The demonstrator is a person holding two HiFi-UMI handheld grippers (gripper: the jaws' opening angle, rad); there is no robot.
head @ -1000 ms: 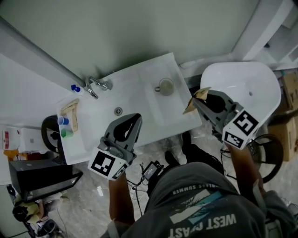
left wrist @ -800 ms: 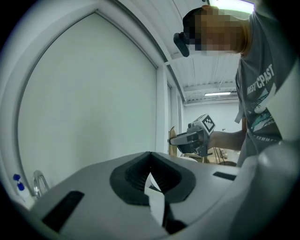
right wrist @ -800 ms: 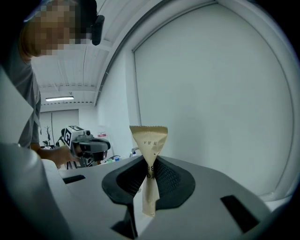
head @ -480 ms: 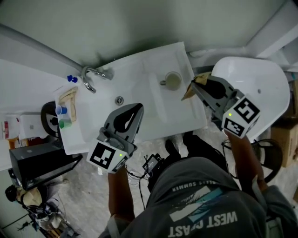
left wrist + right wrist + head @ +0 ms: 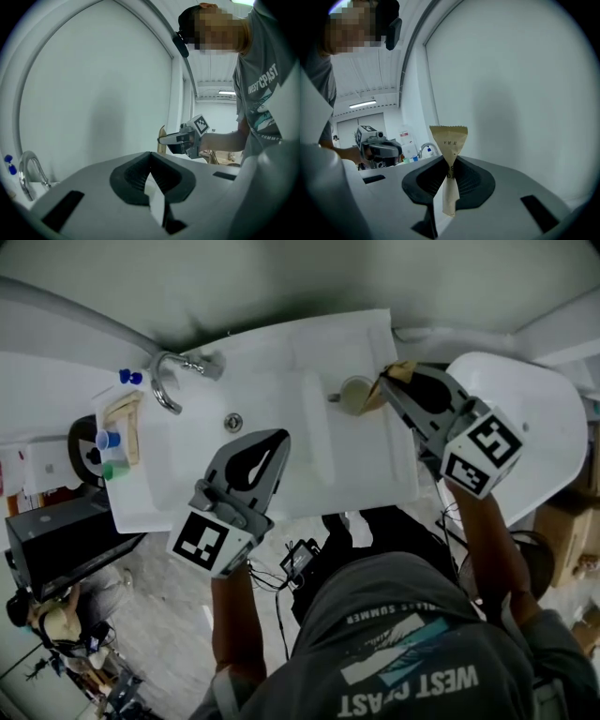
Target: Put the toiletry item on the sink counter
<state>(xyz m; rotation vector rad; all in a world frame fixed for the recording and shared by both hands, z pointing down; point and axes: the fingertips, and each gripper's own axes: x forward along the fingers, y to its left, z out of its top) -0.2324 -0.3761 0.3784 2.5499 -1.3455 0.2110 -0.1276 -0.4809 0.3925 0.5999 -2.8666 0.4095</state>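
In the head view the toiletry item, a tan paper sachet (image 5: 397, 372), is pinched in my right gripper (image 5: 388, 383). It hangs over the back right corner of the white sink counter (image 5: 361, 470), just right of a pale cup (image 5: 354, 395). In the right gripper view the sachet (image 5: 449, 140) stands upright between the closed jaws of my right gripper (image 5: 450, 165). My left gripper (image 5: 278, 440) hovers over the basin near the front, jaws together and empty. The left gripper view shows my left gripper (image 5: 150, 158) shut, with the right gripper (image 5: 174, 138) and sachet (image 5: 162, 140) beyond it.
A chrome faucet (image 5: 167, 382) and the drain (image 5: 233, 422) lie left of my left gripper. A tray (image 5: 120, 418) with small blue and green cups sits at the counter's left end. A white toilet (image 5: 553, 427) stands to the right, and a black box (image 5: 56, 532) is on the floor to the left.
My right gripper has carried the sachet left and toward the wall, from beyond the counter's right edge to just beside the cup. The left gripper has stayed over the basin.
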